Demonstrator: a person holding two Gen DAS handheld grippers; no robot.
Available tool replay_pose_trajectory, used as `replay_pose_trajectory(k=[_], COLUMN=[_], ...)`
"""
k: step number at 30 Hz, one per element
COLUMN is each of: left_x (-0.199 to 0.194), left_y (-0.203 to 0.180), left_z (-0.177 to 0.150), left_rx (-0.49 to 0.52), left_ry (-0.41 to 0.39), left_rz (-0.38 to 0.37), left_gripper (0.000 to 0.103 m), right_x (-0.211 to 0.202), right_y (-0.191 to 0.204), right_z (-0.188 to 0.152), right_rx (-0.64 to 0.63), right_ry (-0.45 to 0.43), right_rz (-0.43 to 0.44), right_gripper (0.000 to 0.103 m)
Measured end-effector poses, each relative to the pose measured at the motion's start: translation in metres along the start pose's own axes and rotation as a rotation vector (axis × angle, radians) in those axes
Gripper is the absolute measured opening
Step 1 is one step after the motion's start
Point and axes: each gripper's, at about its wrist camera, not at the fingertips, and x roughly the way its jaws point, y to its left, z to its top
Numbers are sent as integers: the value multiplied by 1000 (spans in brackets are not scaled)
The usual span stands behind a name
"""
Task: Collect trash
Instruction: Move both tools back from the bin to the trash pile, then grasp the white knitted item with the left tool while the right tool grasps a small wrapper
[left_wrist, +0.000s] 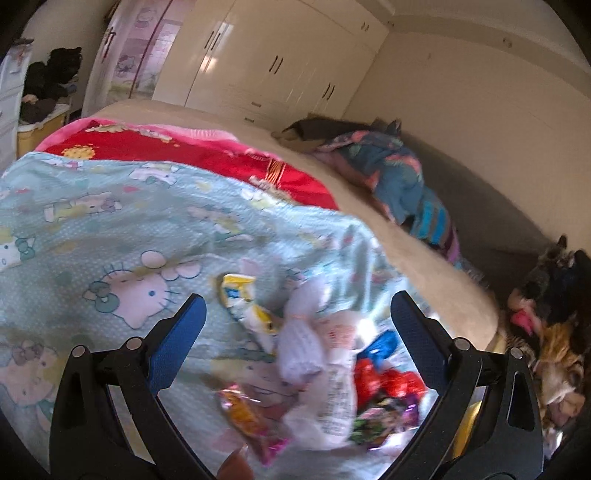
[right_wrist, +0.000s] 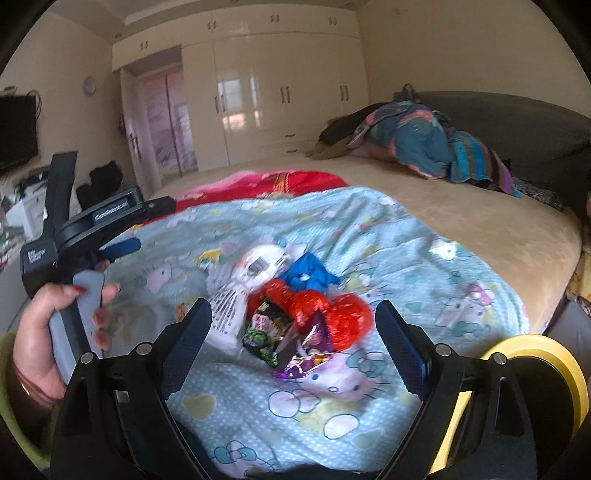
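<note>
A pile of trash lies on the light blue Hello Kitty blanket (right_wrist: 424, 266) on the bed: a red foil wrapper (right_wrist: 325, 314), a blue wrapper (right_wrist: 308, 275), a white printed bag (right_wrist: 255, 266), a dark candy wrapper (right_wrist: 267, 328) and a purple foil piece (right_wrist: 306, 363). In the left wrist view the pile shows as the white bag (left_wrist: 325, 362), a yellow-white wrapper (left_wrist: 243, 299), the red wrapper (left_wrist: 384, 380) and an orange-pink wrapper (left_wrist: 247, 413). My left gripper (left_wrist: 295, 321) is open above the pile. My right gripper (right_wrist: 291, 325) is open, jaws either side of the red wrapper. The left gripper (right_wrist: 122, 245) shows hand-held at left.
A yellow-rimmed bin (right_wrist: 532, 373) stands at the bed's near right edge. A red blanket (right_wrist: 280, 184) lies behind the blue one. Bundled clothes (right_wrist: 417, 144) sit at the bed's far side by a dark headboard (right_wrist: 517, 122). Wardrobes (right_wrist: 280, 88) line the back wall.
</note>
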Motion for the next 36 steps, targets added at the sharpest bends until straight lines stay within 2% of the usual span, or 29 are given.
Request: replay_pose_trajectory(k=[5, 8, 10, 12, 15, 26, 29, 31, 34, 36], left_x=[25, 39, 45, 51, 59, 73, 77, 79, 82, 83], left_y=[11, 15, 16, 16, 15, 12, 13, 13, 13, 14], left_z=[-7, -12, -14, -17, -20, -26, -27, -28, -29, -30], left_rx=[9, -10, -16, -23, -24, -50, -57, -59, -68, -74], left_ry=[107, 181, 203, 228, 267, 315, 328, 335, 350, 355], left_rz=[15, -2, -7, -28, -50, -89, -95, -103, -119, -131], left_gripper=[92, 79, 74, 62, 54, 42, 40, 35, 28, 19], right_x=[24, 33, 40, 45, 54, 74, 78, 80, 78, 73], right_y=[8, 10, 9, 7, 3, -3, -3, -1, 2, 3], right_z=[-4, -6, -8, -10, -11, -9, -10, -10, -13, -14], right_rx=[-12, -7, 0, 6, 28, 50, 49, 48, 38, 41], right_ry=[44, 57, 69, 79, 96, 120, 128, 140, 132, 121], right_rz=[11, 13, 16, 14, 22, 48, 61, 79, 92, 113], right_gripper=[79, 75, 72, 70, 64, 47, 38, 25, 10, 8])
